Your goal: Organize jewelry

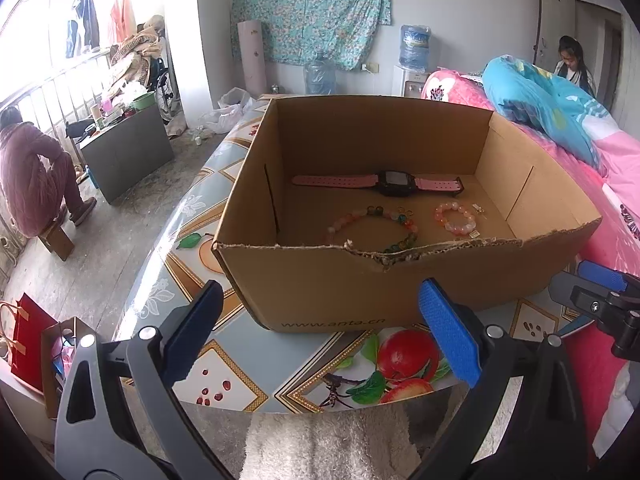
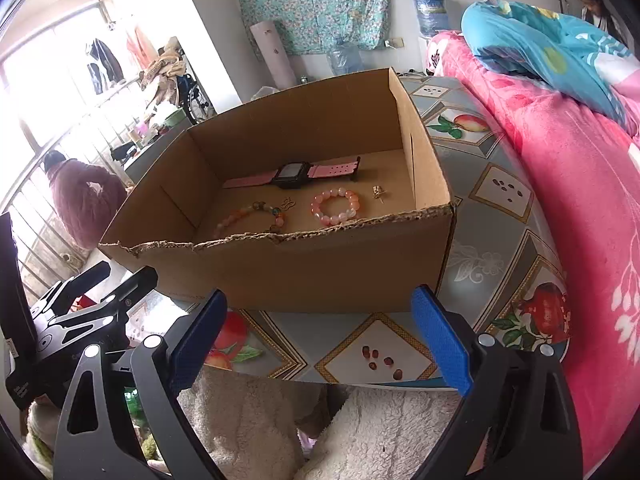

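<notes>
On a fruit-patterned table (image 1: pixel 224 364) beside a pink bed: a torn cardboard box (image 1: pixel 400 288) holding a pink watch (image 1: pixel 384 182) and two bead bracelets (image 1: pixel 372 228). Left gripper (image 1: pixel 320 332) and right gripper (image 2: pixel 320 340) both spread wide, empty, short of the box

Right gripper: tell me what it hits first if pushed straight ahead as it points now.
Most likely the near wall of the cardboard box. The right gripper, jaws open and empty, points at that wall below its torn rim, so it would not reach the jewelry inside. Depth is uncertain.
</notes>
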The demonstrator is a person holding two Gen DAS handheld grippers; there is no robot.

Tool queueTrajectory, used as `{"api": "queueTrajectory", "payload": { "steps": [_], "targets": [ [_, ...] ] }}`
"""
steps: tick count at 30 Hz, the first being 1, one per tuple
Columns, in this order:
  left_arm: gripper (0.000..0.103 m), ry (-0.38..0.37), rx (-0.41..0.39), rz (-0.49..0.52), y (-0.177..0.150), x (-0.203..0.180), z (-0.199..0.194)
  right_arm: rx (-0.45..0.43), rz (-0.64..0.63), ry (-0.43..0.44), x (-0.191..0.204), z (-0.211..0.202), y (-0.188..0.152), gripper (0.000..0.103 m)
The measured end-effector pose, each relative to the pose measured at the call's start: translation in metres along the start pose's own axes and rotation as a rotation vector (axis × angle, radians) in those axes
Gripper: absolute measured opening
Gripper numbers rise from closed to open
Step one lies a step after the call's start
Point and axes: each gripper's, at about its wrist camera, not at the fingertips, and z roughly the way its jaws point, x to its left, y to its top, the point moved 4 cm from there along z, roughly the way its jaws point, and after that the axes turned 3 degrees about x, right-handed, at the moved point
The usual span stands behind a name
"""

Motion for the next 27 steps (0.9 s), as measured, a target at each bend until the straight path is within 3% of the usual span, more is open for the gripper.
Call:
{"api": "queueTrajectory", "payload": {
  "steps": [27],
  "targets": [
    [0.095,-0.022,0.052,-0.03,0.001,0.003,0.018,-0.008,0.005,-0.043,-0.001,0.005,0.01,0.091]
  ]
}}
